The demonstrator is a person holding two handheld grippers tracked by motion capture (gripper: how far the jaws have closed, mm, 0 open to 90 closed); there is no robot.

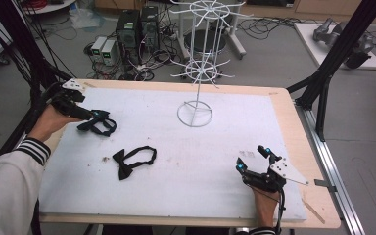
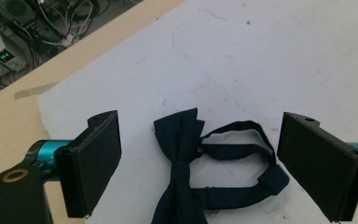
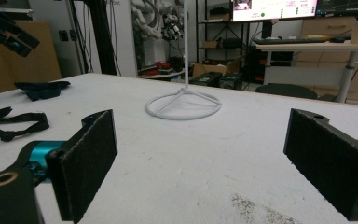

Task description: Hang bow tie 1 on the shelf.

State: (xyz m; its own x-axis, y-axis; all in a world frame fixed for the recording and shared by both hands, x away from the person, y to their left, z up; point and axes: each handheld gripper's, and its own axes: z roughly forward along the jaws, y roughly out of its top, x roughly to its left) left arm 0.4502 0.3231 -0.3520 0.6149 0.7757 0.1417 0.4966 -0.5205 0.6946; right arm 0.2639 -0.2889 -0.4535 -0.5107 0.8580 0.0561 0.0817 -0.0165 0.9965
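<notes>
- Left of the high view, the left hand-held gripper point(image 1: 94, 116) hangs right over a dark bow tie point(image 1: 98, 125) lying on the white surface point(image 1: 215, 147), upper left of the board.
- Up close in the left gripper view, that bow tie point(image 2: 182, 163) is navy, knot pinched in the middle, wings fanned up and down, its strap looped out to the right with a small slider on it.
- It lies flat, bottom centre of that frame, right between the two black padded jaws.
- Those jaws stand wide apart, one at each side of the tie; whether they touch the cloth I can't tell, and nothing is clamped.
- A second tie point(image 1: 132, 160) lies lower and nearer the middle of the high view, black, strap curled in a loop to its right, well apart from both grippers.
- Lower right of the high view, the right hand-held gripper point(image 1: 252, 157) rests low by the surface's near edge.
- In the right gripper view its jaws are spread wide too, empty, with bare surface between them.
- Beyond them, centre frame, stands the white wire rack point(image 3: 183, 105), its ring base flat on the surface.
</notes>
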